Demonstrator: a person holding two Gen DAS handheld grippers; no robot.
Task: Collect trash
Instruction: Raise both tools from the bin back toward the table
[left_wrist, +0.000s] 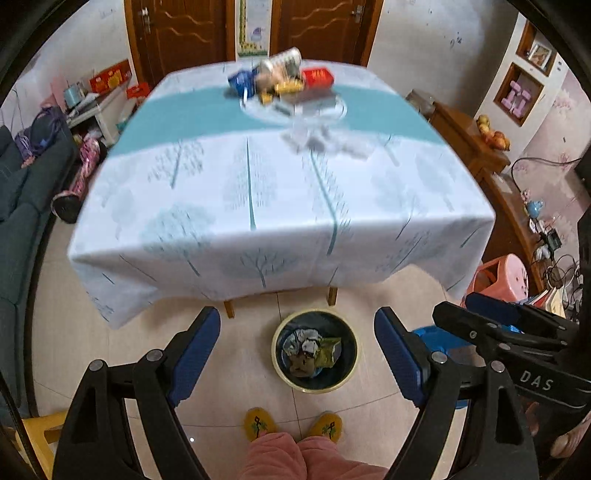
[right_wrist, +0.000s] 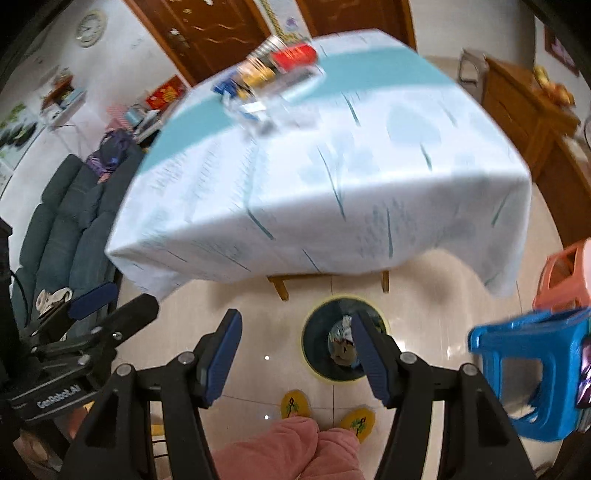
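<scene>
A tiled living-room floor runs under a table draped in a white-and-teal tree-print cloth, with brown wooden doors behind it. Going left to right in the left wrist view: a dark sofa lies far off to the left of the left gripper, whose blue-padded jaws stand wide apart with nothing between them. Straight ahead and below, framed between those jaws, a round waste bin sits on the floor at the table's near edge, with crumpled wrappers inside. Beyond it, on the far part of the table, a blurred heap of trash rests beside a glass dish. Below the bin, yellow slippers and pink trouser legs show. To the right, the right gripper is also open and empty; in its own view the bin lies just behind its right finger, and a blue plastic stool stands further right.
</scene>
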